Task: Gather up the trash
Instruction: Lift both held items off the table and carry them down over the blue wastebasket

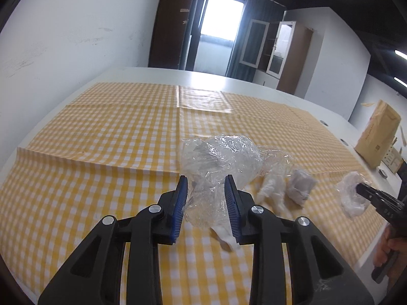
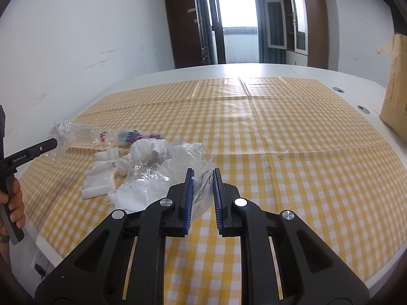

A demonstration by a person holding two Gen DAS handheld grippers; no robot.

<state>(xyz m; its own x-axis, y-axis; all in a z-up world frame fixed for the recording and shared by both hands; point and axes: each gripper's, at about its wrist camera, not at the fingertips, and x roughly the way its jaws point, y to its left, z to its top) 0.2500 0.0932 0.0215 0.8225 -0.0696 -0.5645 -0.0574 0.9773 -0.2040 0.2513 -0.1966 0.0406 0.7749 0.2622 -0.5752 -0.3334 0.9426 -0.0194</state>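
My left gripper (image 1: 206, 181) is shut on a crumpled clear plastic bag (image 1: 221, 157), which it holds over the yellow checked tablecloth (image 1: 101, 132). It also shows in the right wrist view (image 2: 54, 142), with the bag (image 2: 84, 133) trailing from its tip. My right gripper (image 2: 202, 175) is shut on a second clear plastic wrapper (image 2: 178, 170) with white tissue under it. In the left wrist view it (image 1: 358, 188) holds that wrapper (image 1: 349, 198). Crumpled white tissues (image 2: 150, 152) and rolled white wads (image 2: 99, 180) lie on the cloth between the grippers.
The cloth covers a white table (image 2: 254, 70) against a white wall. A brown paper bag (image 2: 396, 94) stands at the table's right edge, and it also shows in the left wrist view (image 1: 379, 137). Cabinets and a bright doorway stand behind.
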